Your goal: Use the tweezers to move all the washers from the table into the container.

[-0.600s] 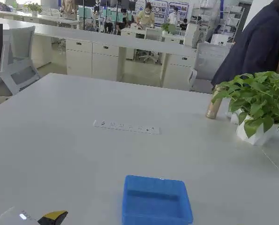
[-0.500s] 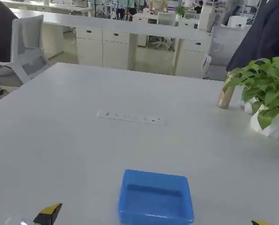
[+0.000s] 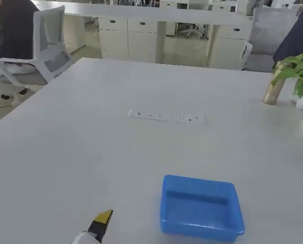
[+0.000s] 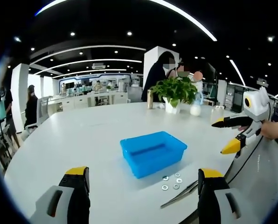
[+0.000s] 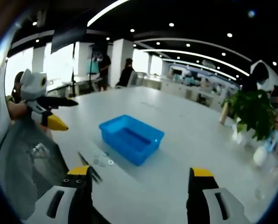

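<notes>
Plainly, the left gripper (image 4: 142,171) has its jaws spread wide with nothing between them, in the left gripper view. The right gripper (image 5: 139,171) is the same in its own view: jaws well apart and gripping nothing. Each shows in the other's view, held above the desk (image 4: 83,140) near its edge, jaws parted.

Just past the left jaws, the tweezers (image 4: 180,193) lie flat on the desk, untouched. The washers (image 4: 171,181) sit in a small cluster beside them, between the tweezers and the near wall of the blue container (image 4: 153,151). In the right gripper view the washers (image 5: 103,161) lie on the desk just beside the container (image 5: 131,137), with the tweezers (image 5: 88,168) close by on their nearer side.

In the head view the container (image 3: 201,207) stands low on the desk, and a gripper's yellow tip (image 3: 100,223) shows to its left. Farther off, a socket strip (image 3: 167,117) is set into the desk, and a potted plant (image 4: 176,88) stands toward the far edge.
</notes>
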A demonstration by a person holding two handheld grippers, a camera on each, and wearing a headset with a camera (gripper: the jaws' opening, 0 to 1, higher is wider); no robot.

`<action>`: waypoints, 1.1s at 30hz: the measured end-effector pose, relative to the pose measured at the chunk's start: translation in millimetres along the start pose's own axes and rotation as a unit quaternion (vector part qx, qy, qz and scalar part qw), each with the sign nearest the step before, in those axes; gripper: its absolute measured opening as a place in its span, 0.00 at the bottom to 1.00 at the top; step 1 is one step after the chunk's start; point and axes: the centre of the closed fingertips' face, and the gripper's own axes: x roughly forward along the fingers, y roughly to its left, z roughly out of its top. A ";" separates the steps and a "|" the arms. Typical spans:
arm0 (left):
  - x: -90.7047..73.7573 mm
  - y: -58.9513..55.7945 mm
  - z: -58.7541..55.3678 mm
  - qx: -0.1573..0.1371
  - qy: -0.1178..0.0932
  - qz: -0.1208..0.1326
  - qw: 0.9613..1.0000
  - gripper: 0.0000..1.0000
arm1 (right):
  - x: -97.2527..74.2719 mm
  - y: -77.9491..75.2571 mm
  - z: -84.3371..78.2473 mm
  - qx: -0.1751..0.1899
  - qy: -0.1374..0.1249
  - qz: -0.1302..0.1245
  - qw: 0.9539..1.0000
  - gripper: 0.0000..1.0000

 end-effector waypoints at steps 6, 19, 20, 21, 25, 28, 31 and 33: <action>4.2 -15.8 -3.8 0.002 0.007 -0.027 1.000 0.99 | -17.9 -30.3 14.5 0.034 -0.058 -0.058 0.996 0.79; 0.6 -10.9 -5.2 -0.007 0.007 -0.020 1.000 0.99 | -25.7 -23.9 37.6 0.058 -0.089 0.023 0.994 0.83; 0.4 -7.7 -6.0 -0.008 0.010 -0.012 1.000 0.99 | -25.9 -31.8 36.0 0.062 -0.083 0.012 0.995 0.87; 0.2 -3.5 -6.7 -0.025 0.011 -0.001 1.000 0.99 | -26.3 -38.9 37.5 0.092 -0.097 0.001 0.991 0.90; -1.2 1.2 -5.6 -0.038 0.007 0.010 0.999 0.99 | -24.9 -28.3 29.4 0.123 -0.086 0.015 0.989 0.95; -0.8 -0.7 -7.0 -0.020 0.014 0.011 1.000 0.99 | -21.8 -29.6 30.9 0.108 -0.098 0.012 0.989 0.92; -1.8 3.9 -11.7 -0.031 0.026 0.019 0.999 0.99 | -22.2 -36.4 26.4 0.117 -0.094 0.006 0.989 0.93; -3.2 5.2 -10.1 -0.037 0.020 0.023 0.999 0.99 | -25.7 -40.5 29.7 0.123 -0.109 0.002 0.986 0.92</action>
